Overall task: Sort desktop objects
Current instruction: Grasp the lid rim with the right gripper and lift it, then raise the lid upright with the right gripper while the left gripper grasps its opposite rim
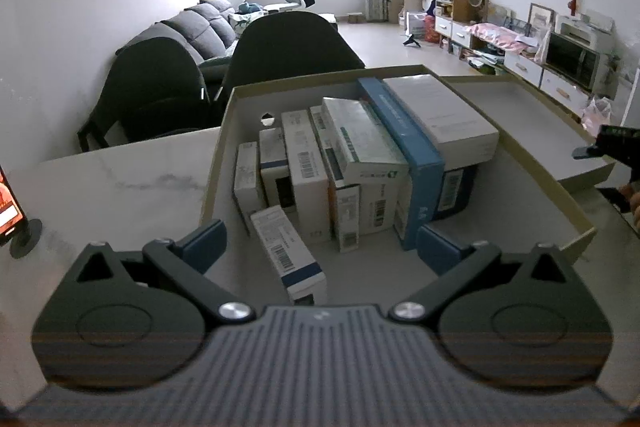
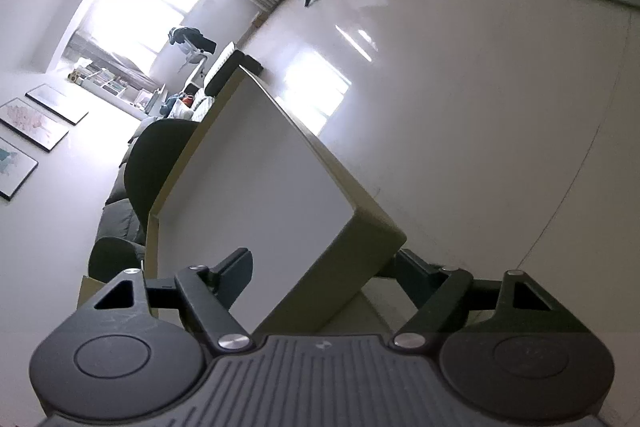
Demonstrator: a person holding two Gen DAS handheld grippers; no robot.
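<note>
While the left gripper (image 1: 320, 247) hovers open over the small cartons (image 1: 344, 163) packed inside the cardboard box (image 1: 218, 163), the right gripper (image 2: 320, 275) straddles the box lid's (image 2: 256, 187) corner beside it, apparently to lift it; contact unclear.

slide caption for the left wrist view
Open left tool hovering over a cardboard box packed with small cartons.

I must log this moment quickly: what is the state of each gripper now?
Left gripper: open, holding nothing, above the cardboard box of cartons.
Right gripper: jaws around the box lid corner; grip cannot be told.
</note>
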